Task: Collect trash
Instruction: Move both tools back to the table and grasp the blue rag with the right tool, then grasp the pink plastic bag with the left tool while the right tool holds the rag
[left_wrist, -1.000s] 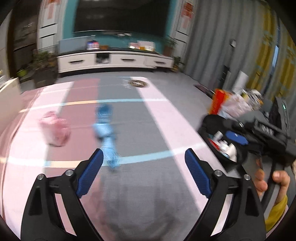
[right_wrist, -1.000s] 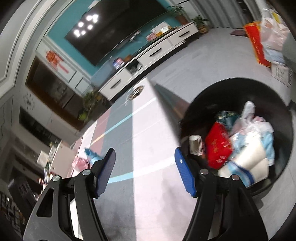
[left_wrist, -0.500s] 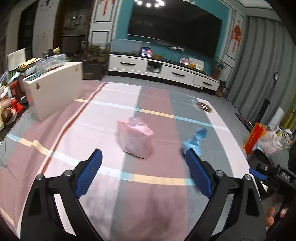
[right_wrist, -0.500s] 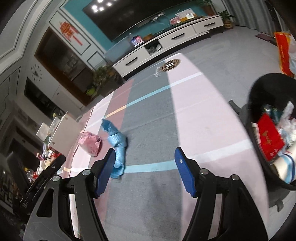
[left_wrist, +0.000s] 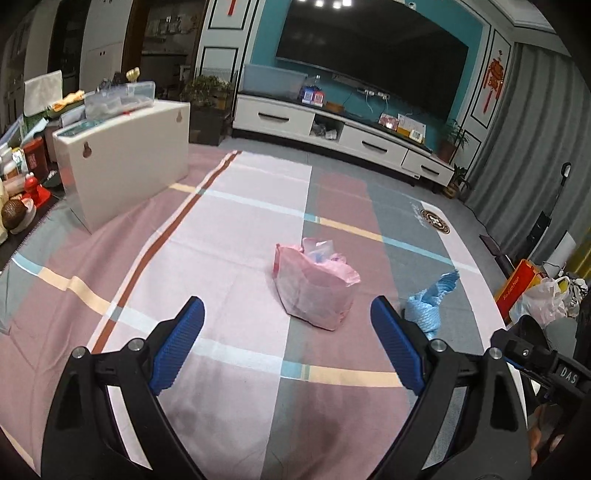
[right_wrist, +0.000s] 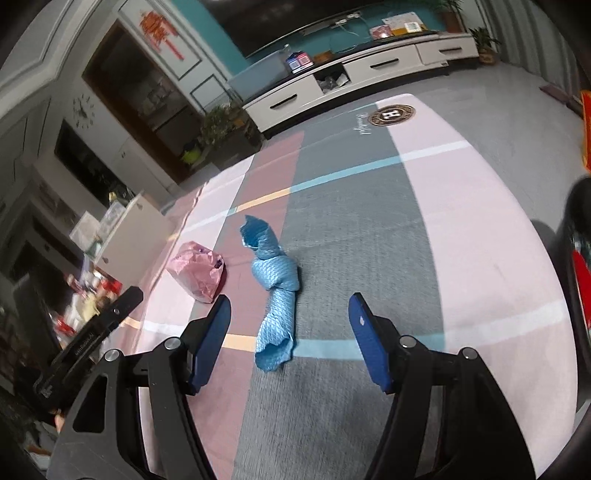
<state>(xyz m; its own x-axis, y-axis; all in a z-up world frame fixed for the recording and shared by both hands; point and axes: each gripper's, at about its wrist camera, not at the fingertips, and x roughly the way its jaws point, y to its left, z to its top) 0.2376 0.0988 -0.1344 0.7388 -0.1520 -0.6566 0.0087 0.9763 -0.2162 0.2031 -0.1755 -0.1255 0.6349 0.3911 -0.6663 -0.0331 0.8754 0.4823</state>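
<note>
A pink plastic bag (left_wrist: 314, 291) lies on the striped cloth, straight ahead of my open, empty left gripper (left_wrist: 288, 339); it also shows in the right wrist view (right_wrist: 197, 271). A twisted blue cloth (right_wrist: 275, 295) lies to the bag's right, just ahead of my open, empty right gripper (right_wrist: 290, 338), between its fingers in the view; it also shows in the left wrist view (left_wrist: 430, 297). The black trash bin (right_wrist: 576, 258) with a red wrapper inside is at the right edge of the right wrist view.
A white box (left_wrist: 125, 162) with clutter on top stands at the far left of the cloth. A white TV cabinet (left_wrist: 340, 138) runs along the back wall. Bags and a red-orange box (left_wrist: 532, 291) sit on the floor at the right.
Both grippers have swung left, away from the bin. The pink bag now sits ahead of the left gripper and the blue cloth ahead of the right. Both stay open.
</note>
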